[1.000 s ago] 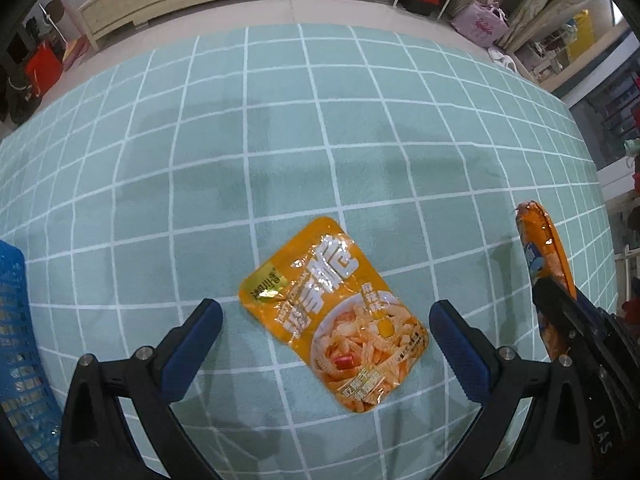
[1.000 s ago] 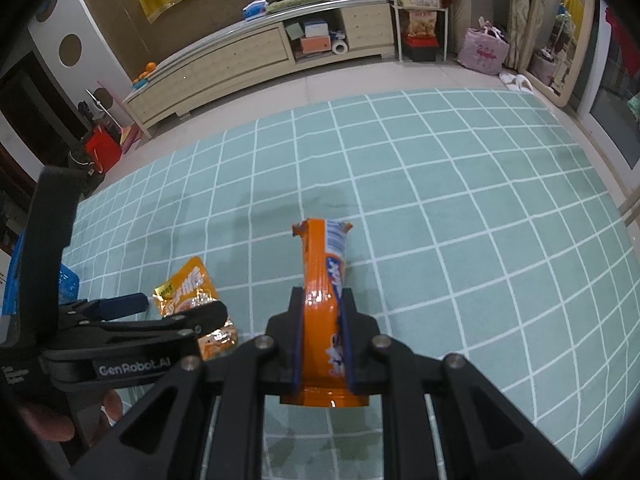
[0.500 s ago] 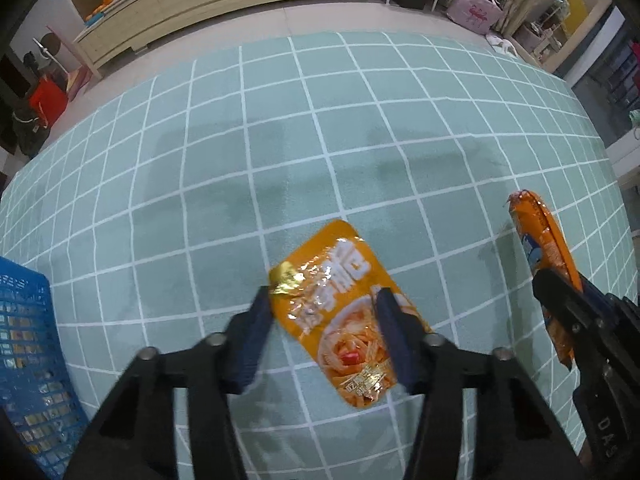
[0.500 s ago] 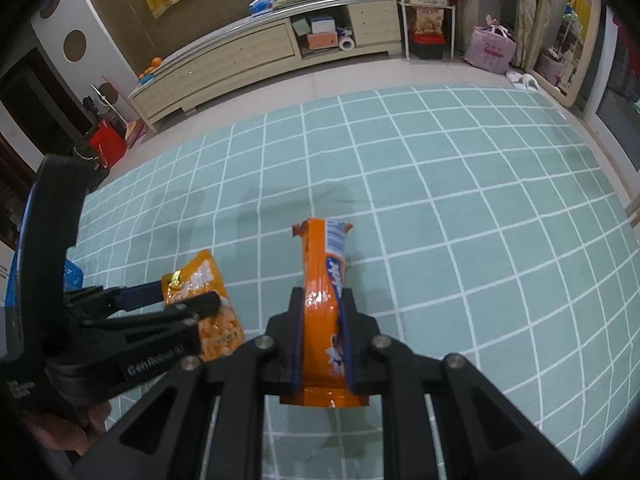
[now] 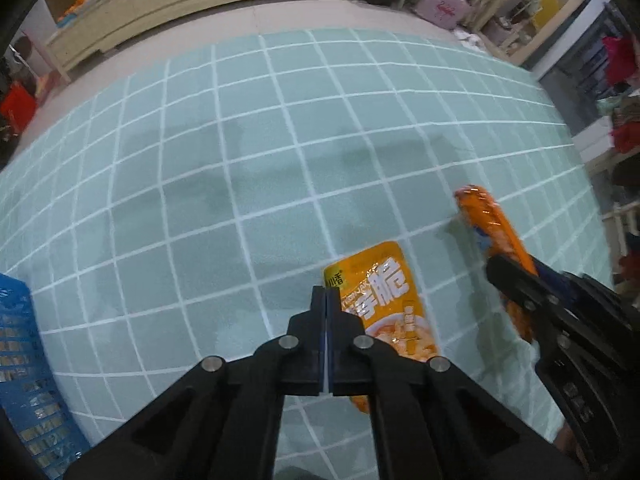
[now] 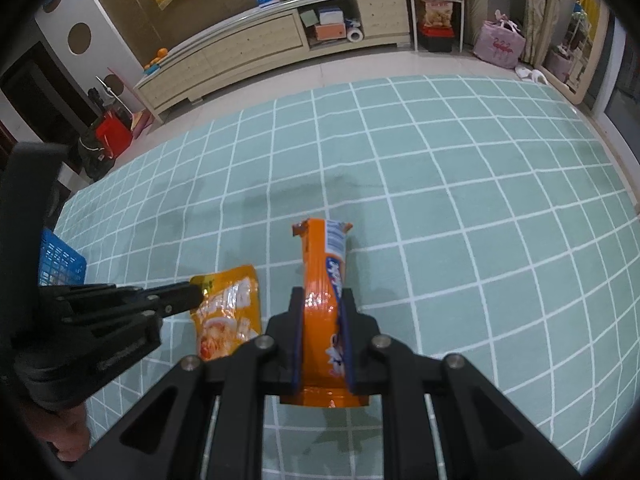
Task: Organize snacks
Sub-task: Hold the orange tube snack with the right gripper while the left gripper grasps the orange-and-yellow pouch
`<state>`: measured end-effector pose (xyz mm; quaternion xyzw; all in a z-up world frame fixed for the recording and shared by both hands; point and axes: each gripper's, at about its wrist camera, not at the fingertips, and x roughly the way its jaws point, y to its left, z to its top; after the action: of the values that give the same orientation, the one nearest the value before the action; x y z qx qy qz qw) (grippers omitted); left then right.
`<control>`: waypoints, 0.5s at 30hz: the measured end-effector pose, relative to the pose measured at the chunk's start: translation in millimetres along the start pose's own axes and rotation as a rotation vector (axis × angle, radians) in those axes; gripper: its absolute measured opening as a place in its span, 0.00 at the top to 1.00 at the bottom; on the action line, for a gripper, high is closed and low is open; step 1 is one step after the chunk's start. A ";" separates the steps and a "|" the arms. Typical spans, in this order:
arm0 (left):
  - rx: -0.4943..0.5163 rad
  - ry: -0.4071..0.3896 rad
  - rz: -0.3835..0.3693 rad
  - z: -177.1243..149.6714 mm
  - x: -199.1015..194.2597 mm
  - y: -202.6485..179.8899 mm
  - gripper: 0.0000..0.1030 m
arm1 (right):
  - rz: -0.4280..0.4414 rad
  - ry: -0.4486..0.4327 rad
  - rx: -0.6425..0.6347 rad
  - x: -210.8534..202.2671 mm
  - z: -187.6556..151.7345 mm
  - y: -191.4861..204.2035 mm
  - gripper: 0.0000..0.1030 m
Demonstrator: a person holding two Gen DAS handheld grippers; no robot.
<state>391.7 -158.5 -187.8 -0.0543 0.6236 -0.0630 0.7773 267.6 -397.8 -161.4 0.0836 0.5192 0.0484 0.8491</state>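
The left tongs (image 5: pixel 327 308) have just snapped fully shut, pads pressed flat together, apparently pinching only the left edge of the glossy yellow-orange snack pouch (image 5: pixel 390 312), which lies on the green gridded rug (image 5: pixel 248 168). That grip looks thin. The right tongs (image 6: pixel 322 336) clamp the long orange wrapped biscuit pack (image 6: pixel 325 280). The blue plastic basket (image 5: pixel 28 380) waits to the left.

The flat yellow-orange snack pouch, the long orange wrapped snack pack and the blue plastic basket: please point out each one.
Flat yellow-orange snack pouch (image 5: pixel 384 280): left wrist view, upper printed face.
Long orange wrapped snack pack (image 6: pixel 320 264): right wrist view, middle of wrapper above the fingers.
Blue plastic basket (image 5: pixel 24 364): left wrist view, lattice wall.
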 end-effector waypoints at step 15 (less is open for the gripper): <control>0.035 -0.062 0.039 -19.0 -38.2 -1.3 0.43 | -0.015 -0.027 0.030 -17.6 -3.8 -10.1 0.81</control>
<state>364.8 -153.6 -154.9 -0.0304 0.5990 -0.0570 0.7981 256.1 -410.3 -149.7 0.0930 0.5091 0.0334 0.8550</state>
